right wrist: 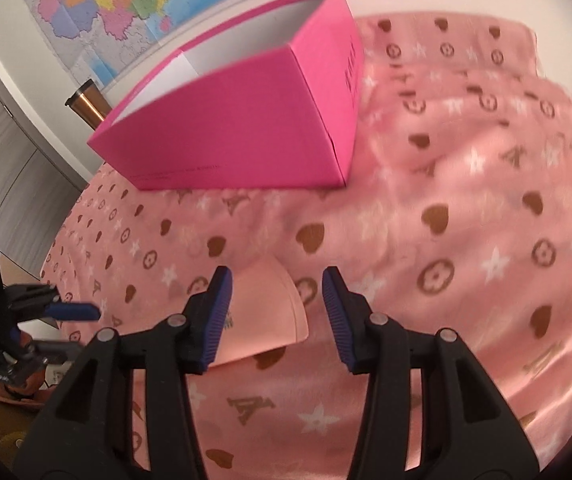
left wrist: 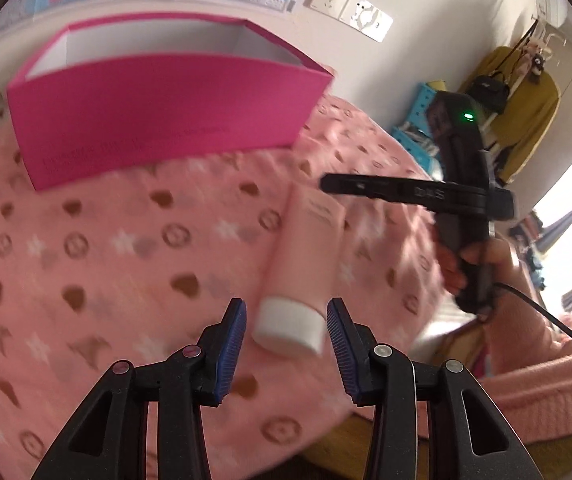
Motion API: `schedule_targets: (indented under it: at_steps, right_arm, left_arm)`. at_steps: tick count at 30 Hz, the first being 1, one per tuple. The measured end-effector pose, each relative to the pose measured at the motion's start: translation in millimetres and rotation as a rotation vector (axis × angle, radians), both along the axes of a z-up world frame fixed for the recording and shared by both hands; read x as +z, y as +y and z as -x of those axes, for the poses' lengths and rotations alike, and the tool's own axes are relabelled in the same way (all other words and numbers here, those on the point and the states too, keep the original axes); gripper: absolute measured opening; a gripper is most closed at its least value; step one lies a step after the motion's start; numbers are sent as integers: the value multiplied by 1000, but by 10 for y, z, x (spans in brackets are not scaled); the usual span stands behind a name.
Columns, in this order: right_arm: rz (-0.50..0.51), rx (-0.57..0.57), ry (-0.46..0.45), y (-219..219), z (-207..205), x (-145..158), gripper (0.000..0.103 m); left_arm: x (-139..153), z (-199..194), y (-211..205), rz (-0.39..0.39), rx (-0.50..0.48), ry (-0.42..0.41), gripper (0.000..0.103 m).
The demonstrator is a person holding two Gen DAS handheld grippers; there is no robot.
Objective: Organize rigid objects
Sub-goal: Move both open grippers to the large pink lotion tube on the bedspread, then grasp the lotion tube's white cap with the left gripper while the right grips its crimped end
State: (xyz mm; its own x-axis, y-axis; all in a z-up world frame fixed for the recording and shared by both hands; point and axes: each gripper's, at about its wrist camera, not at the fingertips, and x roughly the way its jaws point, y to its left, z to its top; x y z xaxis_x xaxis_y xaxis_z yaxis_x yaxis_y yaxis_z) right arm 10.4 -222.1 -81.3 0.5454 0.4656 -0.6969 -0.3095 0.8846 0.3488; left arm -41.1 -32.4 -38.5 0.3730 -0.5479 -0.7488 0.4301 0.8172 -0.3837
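A pale pink tube (left wrist: 305, 240) with a white cap (left wrist: 289, 326) lies on the pink patterned blanket (left wrist: 126, 260). My left gripper (left wrist: 286, 336) is open with the cap between its blue pads and a small gap on each side. In the right wrist view the tube's flat end (right wrist: 270, 312) lies between the fingers of my right gripper (right wrist: 276, 300), which is open, its right pad well off the tube. An open-topped magenta box (left wrist: 158, 120) (right wrist: 238, 120) with a white inside stands farther back on the blanket.
A person's hand (left wrist: 485, 256) in a pink sleeve (left wrist: 545, 360) holds the right gripper's handle. A copper tumbler (right wrist: 86, 104) stands behind the box by the wall map (right wrist: 118, 0). Wall sockets (left wrist: 345, 8), a blue crate (left wrist: 417, 120) and hanging yellow clothes (left wrist: 525, 100) lie beyond the blanket.
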Motion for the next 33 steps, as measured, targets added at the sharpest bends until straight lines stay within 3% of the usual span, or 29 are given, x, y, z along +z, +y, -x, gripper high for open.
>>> schedule_targets:
  at_steps: [11, 20, 25, 33]
  right_arm:
    - [10, 24, -4, 113, 73, -37, 50]
    - [-12, 28, 3, 139, 224, -37, 51]
    - [-57, 66, -19, 208, 287, 17, 51]
    - [-80, -10, 15, 29, 244, -72, 51]
  left_arm:
    - [-136, 83, -86, 11, -9, 84, 37]
    - [-97, -259, 117, -63, 144, 29, 37]
    - [-79, -466, 181, -51, 175, 15, 37]
    - [-76, -439, 222, -68, 179, 8, 37]
